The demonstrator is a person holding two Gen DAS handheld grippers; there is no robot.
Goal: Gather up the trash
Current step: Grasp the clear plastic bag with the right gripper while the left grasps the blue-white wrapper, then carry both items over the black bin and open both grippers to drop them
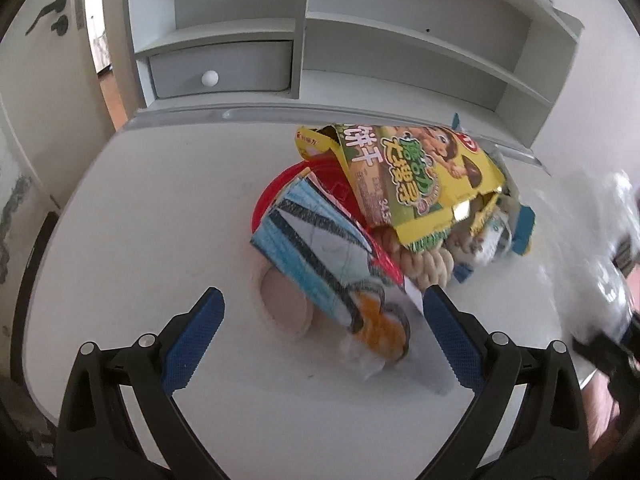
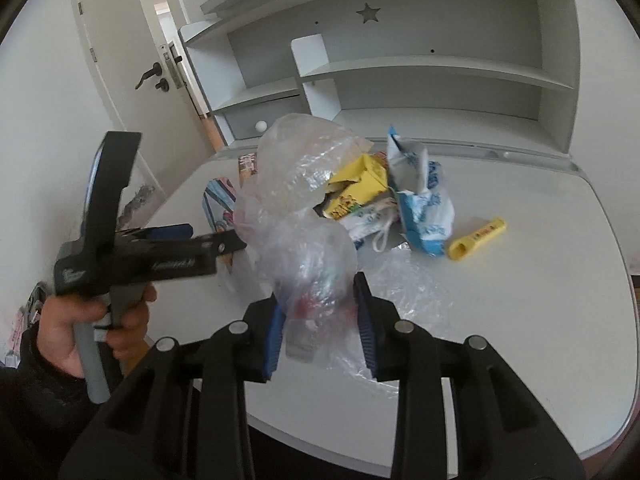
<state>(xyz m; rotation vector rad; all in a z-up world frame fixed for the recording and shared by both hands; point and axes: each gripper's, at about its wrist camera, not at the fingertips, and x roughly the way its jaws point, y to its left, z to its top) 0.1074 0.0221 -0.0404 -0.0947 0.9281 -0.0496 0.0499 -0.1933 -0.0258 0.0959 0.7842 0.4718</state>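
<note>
White desk [image 2: 520,320] stood against pale wall, grey shelf unit [image 2: 420,68] with star cutout and knobbed drawer [image 1: 220,68] behind; white door [image 2: 120,60] ajar left.
</note>
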